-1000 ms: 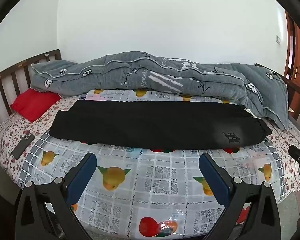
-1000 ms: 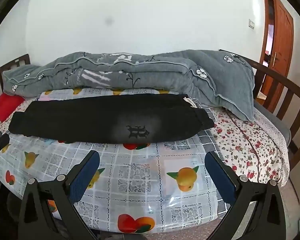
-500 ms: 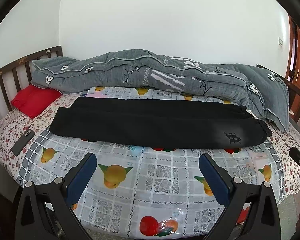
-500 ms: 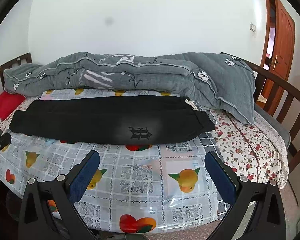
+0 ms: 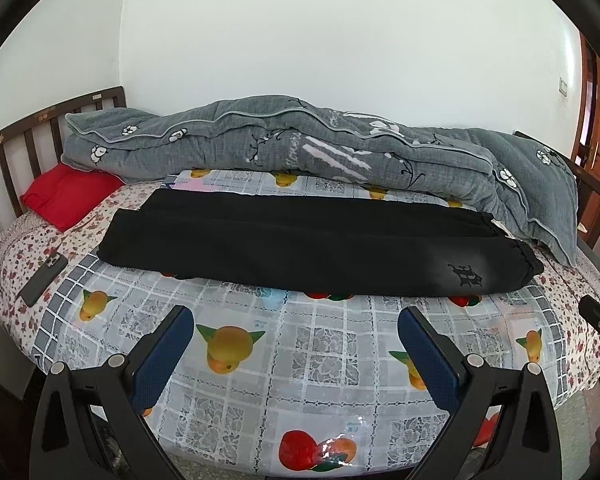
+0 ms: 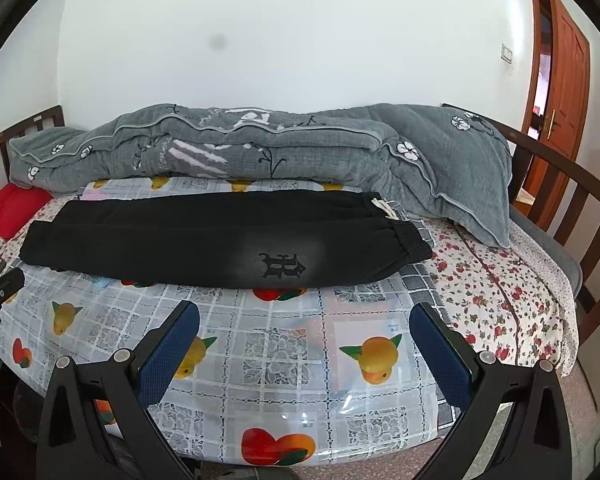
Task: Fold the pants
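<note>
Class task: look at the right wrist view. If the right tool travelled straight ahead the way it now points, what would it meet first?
Probably the black pants, near the embroidered logo. The right tool is open over the fruit-print sheet, short of the cloth. Depth is unclear, so a low path could brush the sheet first.

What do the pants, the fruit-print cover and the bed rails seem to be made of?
Pants: soft matte knit, probably fleece; gathered elastic waistband.
Cover: glossy plastic, likely vinyl; it shows glare patches.
Rails: dark stained wood, smooth, slightly shiny.
</note>
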### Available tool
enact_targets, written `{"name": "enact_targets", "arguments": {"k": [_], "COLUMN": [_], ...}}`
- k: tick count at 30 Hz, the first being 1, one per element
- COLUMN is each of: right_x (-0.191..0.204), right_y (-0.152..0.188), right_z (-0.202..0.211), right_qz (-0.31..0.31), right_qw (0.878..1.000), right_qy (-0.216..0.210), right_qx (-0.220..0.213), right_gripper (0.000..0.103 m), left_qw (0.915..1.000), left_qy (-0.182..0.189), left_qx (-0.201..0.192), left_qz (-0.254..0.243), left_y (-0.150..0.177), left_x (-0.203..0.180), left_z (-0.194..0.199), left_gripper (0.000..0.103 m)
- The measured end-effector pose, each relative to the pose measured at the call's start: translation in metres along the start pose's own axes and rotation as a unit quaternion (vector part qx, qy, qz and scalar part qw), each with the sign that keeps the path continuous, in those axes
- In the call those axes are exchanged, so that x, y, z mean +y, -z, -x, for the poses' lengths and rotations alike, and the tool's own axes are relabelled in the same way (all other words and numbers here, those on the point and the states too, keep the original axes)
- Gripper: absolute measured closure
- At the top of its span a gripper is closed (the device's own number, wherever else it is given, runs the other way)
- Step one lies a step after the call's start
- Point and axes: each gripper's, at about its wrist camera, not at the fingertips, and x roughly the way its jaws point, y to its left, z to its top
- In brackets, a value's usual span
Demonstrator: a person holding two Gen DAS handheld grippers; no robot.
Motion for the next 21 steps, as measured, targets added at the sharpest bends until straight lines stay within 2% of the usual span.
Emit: {"name": "enact_targets", "arguments": {"k": [21], "right_x": [0.0056], "right_y": [-0.0039], "right_z": [0.0083], "right_qz": [0.004], "right_qw": [1.0], "right_qy": [0.0], "right_qx": [-0.009], "right_gripper": [0.0], "left_qw": [1.0], "left_qy": [0.006], "left_qx": [0.0], "left_qz": [0.005], "left_y": [0.0052], "left_x": [0.0044], "left_z": [-0.0002], "left_gripper": [0.0]}}
